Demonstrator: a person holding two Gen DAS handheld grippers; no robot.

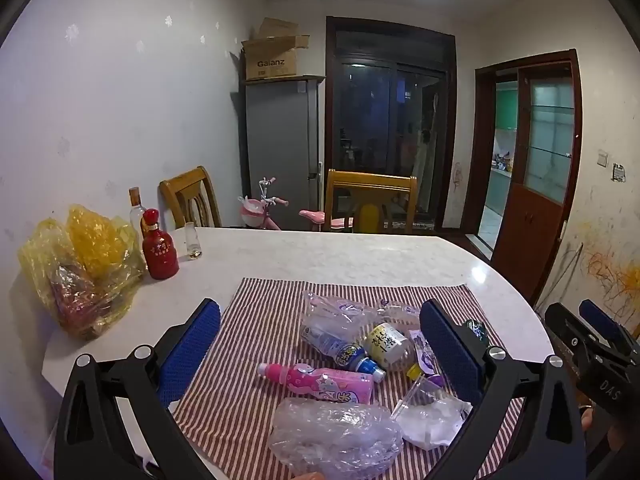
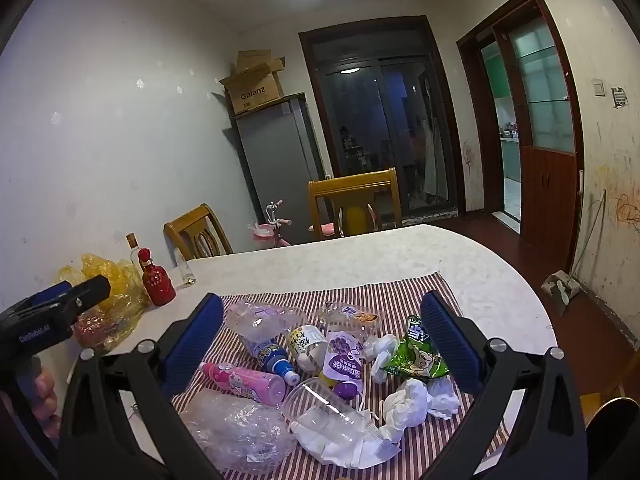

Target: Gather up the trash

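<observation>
Left wrist view
Left gripper (image 1: 320, 354): jaws stood wide, holding nothing, above the red-and-white striped cloth (image 1: 256, 312).
Trash: pink plastic bottle (image 1: 320, 380) lay on the cloth's middle; crumpled clear plastic bag (image 1: 336, 436) just nearer than it; yellow-labelled clear bottle (image 1: 386, 344) just beyond.
Table: white marble top (image 1: 340, 256) under the cloth.
Red ceramic bottle (image 1: 159, 246): upright, left of the cloth.

Right wrist view
Right gripper (image 2: 322, 346): jaws wide, empty, over the cloth.
Trash: green snack wrapper (image 2: 414, 356) and white crumpled tissue (image 2: 408, 400) on the cloth's right part; clear plastic cup (image 2: 324, 408) on its side, near the cloth's front.
</observation>
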